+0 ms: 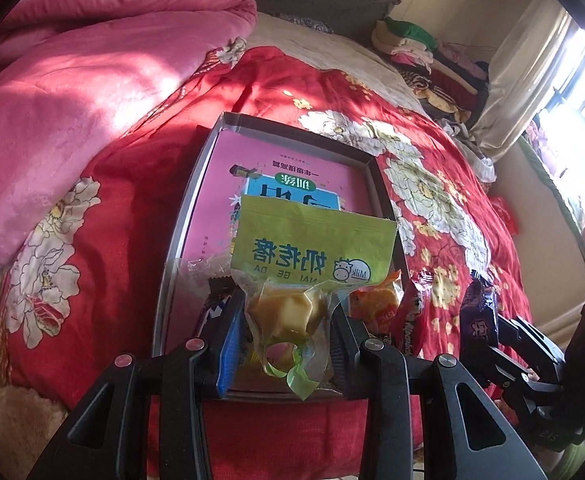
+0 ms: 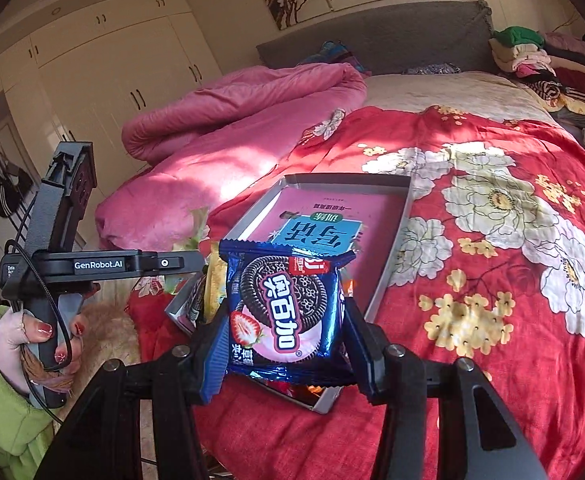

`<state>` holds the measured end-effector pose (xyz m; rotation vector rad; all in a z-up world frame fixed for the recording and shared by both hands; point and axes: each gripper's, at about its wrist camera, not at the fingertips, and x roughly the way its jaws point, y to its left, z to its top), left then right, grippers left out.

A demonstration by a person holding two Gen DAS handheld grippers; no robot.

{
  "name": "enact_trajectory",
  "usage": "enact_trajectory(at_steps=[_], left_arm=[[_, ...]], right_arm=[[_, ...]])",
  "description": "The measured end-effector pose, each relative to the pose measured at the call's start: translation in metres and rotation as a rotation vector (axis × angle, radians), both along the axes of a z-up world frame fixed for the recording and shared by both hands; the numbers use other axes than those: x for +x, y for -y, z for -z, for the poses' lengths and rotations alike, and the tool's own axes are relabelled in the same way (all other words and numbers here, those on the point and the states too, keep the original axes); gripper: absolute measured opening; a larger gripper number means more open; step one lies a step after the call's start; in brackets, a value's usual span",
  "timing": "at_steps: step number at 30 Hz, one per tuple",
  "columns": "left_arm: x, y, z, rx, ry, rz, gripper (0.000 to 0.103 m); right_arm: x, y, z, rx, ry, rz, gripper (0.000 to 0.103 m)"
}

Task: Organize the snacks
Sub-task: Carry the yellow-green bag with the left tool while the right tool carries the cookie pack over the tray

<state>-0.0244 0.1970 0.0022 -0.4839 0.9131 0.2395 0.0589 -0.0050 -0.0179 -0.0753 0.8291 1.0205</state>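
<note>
In the left wrist view my left gripper is shut on a yellow-green milk snack packet, its pads pressing the clear lower part that holds pale yellow cubes. The packet hangs over the near end of a grey shallow box that lies on the bed with a pink book in it. Several small snack packets, among them an orange one, sit at the box's near end. My right gripper is shut on a blue strawberry cookie packet, held upright over the box's near corner.
A red floral bedspread covers the bed. A bundled pink quilt lies to the left of the box. Folded clothes are stacked at the headboard's right end. A person's hand in a green sleeve grips the left gripper's handle. A wardrobe stands behind.
</note>
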Motion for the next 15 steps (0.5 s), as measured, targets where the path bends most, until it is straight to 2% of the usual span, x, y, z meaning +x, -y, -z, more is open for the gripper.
enact_trajectory(at_steps=[15], left_arm=[[0.006,0.004,0.02,-0.008,-0.027,0.032,0.039]], right_arm=[[-0.024,-0.04,0.018,-0.086,0.024,-0.097,0.052]])
